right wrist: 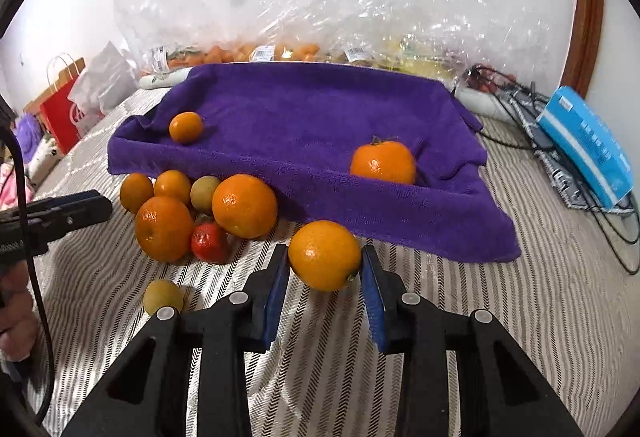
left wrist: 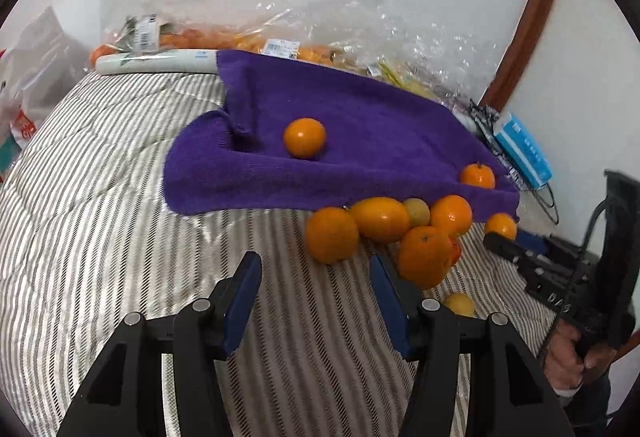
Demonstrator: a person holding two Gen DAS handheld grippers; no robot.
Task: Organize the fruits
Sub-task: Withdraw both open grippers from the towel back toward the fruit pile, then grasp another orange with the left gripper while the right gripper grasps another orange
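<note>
A purple towel (right wrist: 304, 125) lies over a shallow tray on the striped bedspread. On it sit a small orange (right wrist: 186, 127) and a stemmed mandarin (right wrist: 383, 161). In front of the towel is a heap of several oranges (right wrist: 244, 205) with a red fruit (right wrist: 210, 243) and a greenish one (right wrist: 205, 193); another greenish fruit (right wrist: 163, 297) lies apart. My right gripper (right wrist: 325, 269) is shut on an orange (right wrist: 324, 255) resting on the bedspread, both blue pads against its sides. My left gripper (left wrist: 314, 277) is open and holds nothing, its tips just short of the heap's nearest orange (left wrist: 332, 235).
Clear plastic bags of fruit (right wrist: 280, 37) are piled against the wall behind the towel. A blue box (right wrist: 588, 145) and tangled cables (right wrist: 520, 97) lie at the right. A red paper bag (right wrist: 64, 109) stands at the far left. A hand (left wrist: 568, 361) holds the right gripper.
</note>
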